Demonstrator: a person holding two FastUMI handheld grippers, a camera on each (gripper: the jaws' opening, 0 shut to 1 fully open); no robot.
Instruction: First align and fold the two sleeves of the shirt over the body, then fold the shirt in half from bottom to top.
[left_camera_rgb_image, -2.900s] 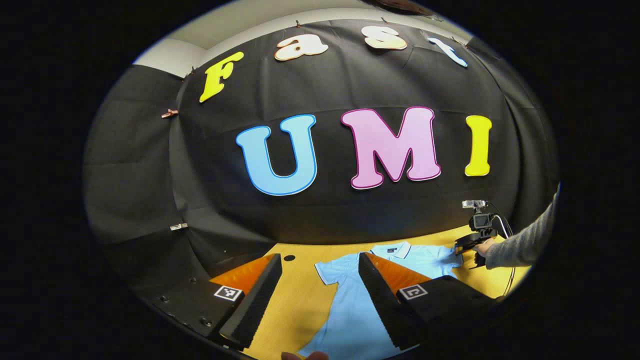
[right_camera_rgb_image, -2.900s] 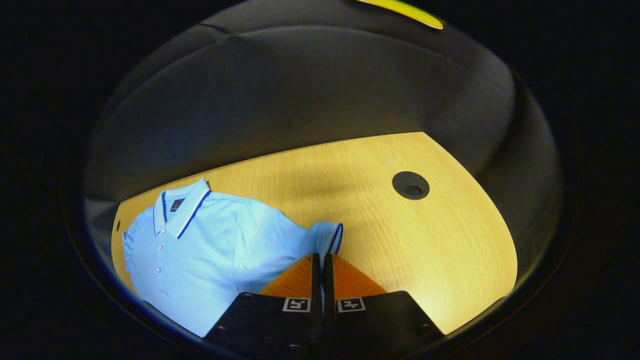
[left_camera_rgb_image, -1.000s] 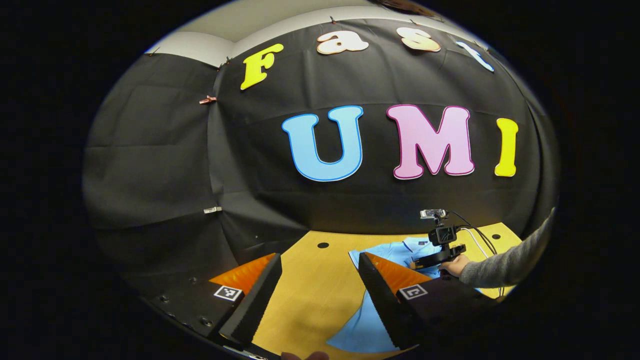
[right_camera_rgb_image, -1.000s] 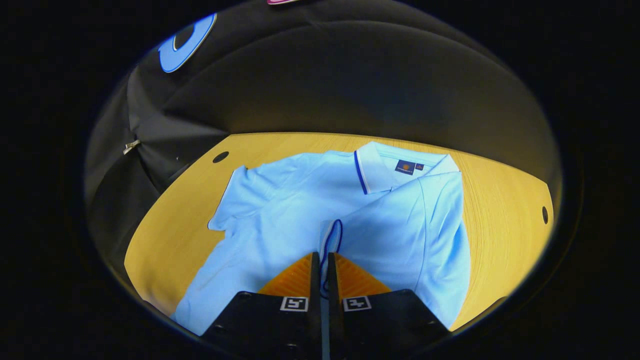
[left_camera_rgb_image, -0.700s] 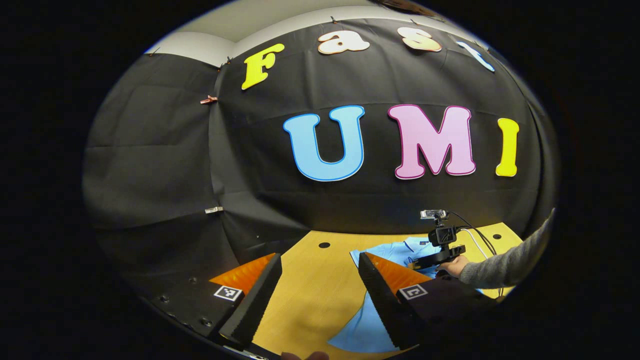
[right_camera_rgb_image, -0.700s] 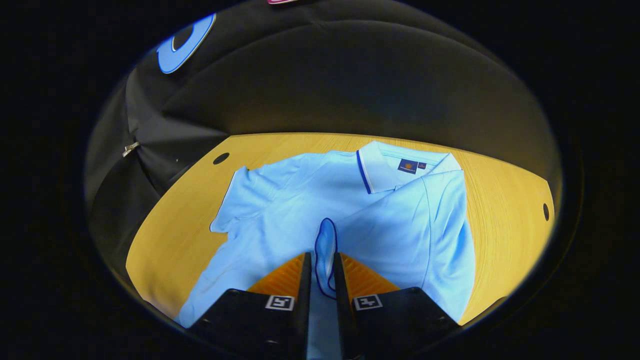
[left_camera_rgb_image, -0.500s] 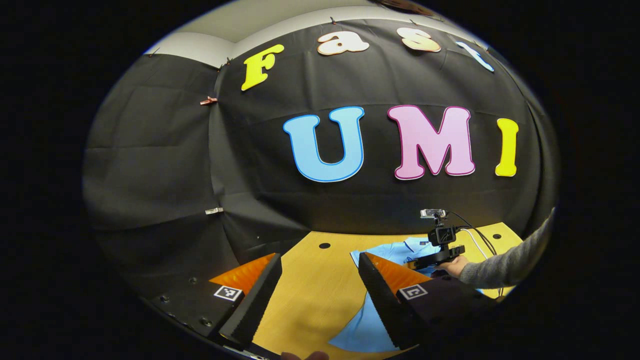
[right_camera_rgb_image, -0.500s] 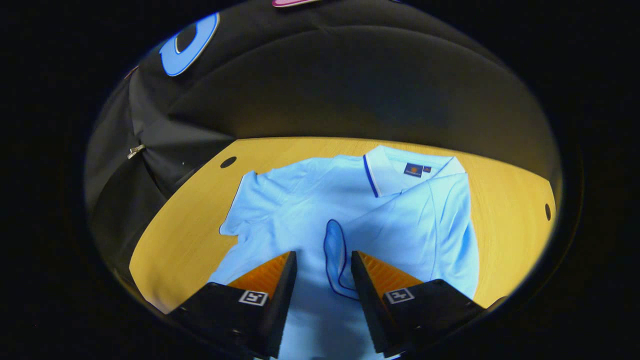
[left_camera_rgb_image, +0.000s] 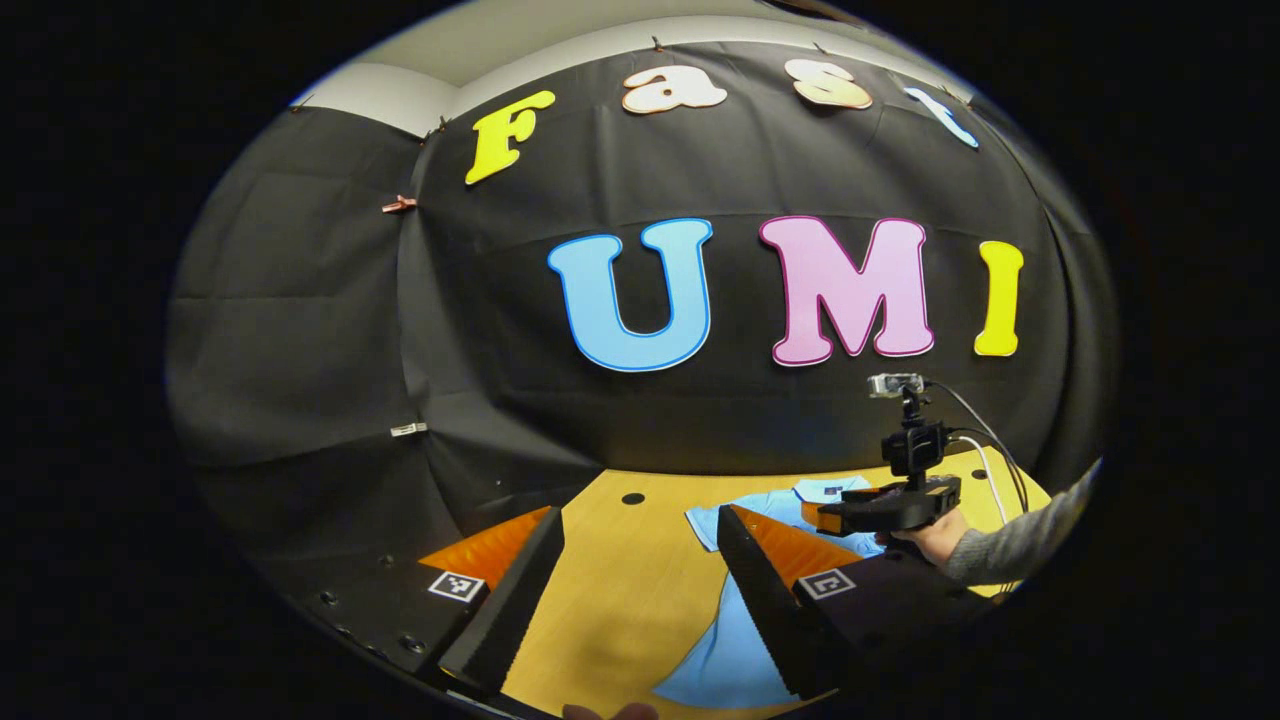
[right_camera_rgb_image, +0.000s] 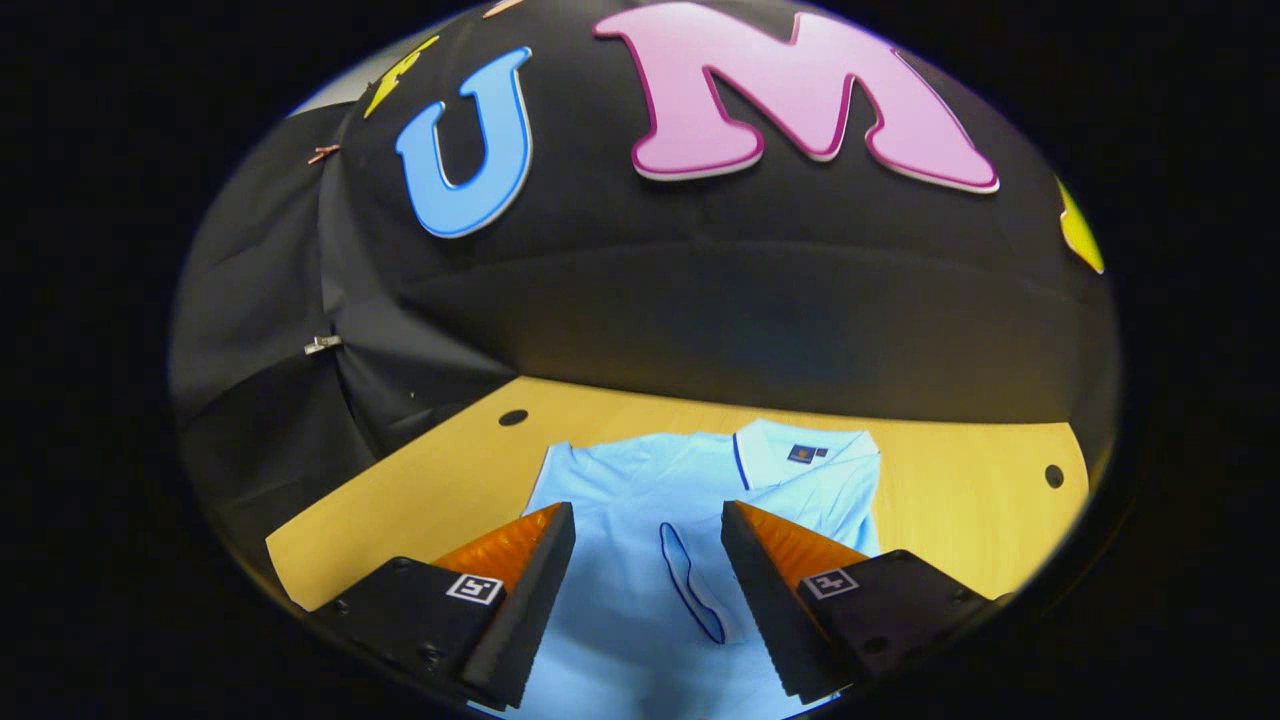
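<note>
Shirt (right_camera_rgb_image: 620, 500) first: I see the light blue polo lying flat on the wooden table (right_camera_rgb_image: 420, 490), collar (right_camera_rgb_image: 800, 450) toward the booth's back cloth. Its right sleeve (right_camera_rgb_image: 690, 580), edged in dark blue, lies folded across the body; the other sleeve (right_camera_rgb_image: 560, 465) is spread out at the shoulder toward the table's left side. My right gripper (right_camera_rgb_image: 648, 530) hangs above the shirt's middle with its jaws wide apart and nothing between them, the folded sleeve showing in the gap below. In the left gripper view my left gripper (left_camera_rgb_image: 640, 535) hangs over bare table beside the shirt (left_camera_rgb_image: 730, 640), jaws likewise spread and holding nothing. Farther off in that view I see the right gripper (left_camera_rgb_image: 835, 515), carried by a hand (left_camera_rgb_image: 925, 540) in a grey sleeve (left_camera_rgb_image: 1020, 540), raised above the shirt's collar end.
</note>
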